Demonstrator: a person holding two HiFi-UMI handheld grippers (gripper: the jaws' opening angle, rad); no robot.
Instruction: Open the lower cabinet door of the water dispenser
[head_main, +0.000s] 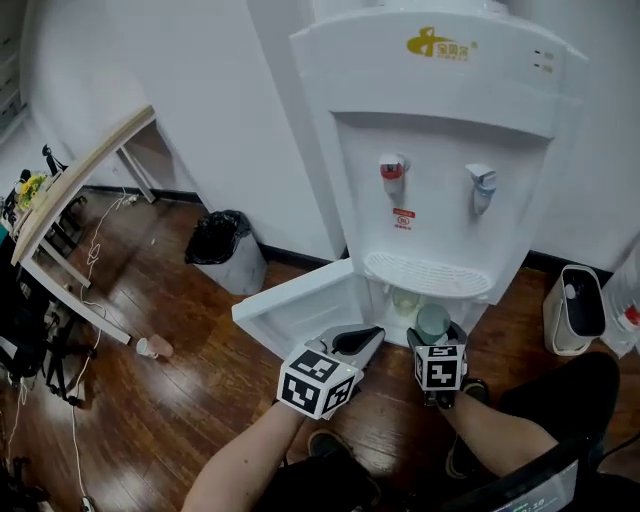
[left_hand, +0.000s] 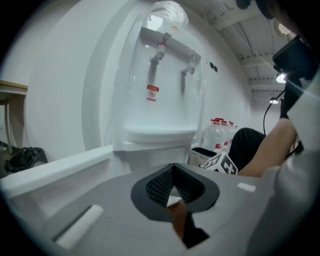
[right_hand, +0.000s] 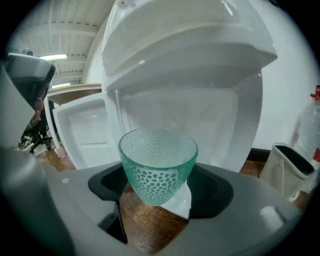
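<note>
Both forearms reached ahead of me, angled slightly down and nearly side by side. My left gripper (head_main: 364, 338) held its 2 jaws a little apart with nothing between them. My right gripper (head_main: 434, 338) pinched a teal glass cup (head_main: 432, 320) by its sides (upright, mouth up). The lower cabinet door (head_main: 292, 300) of the water dispenser (head_main: 440, 150) stood swung wide to the left, its edge just beside my left jaws. Bare wood floor (head_main: 180, 400) lay further left, and a black-bagged bin (head_main: 225, 250) stood well apart.
</note>
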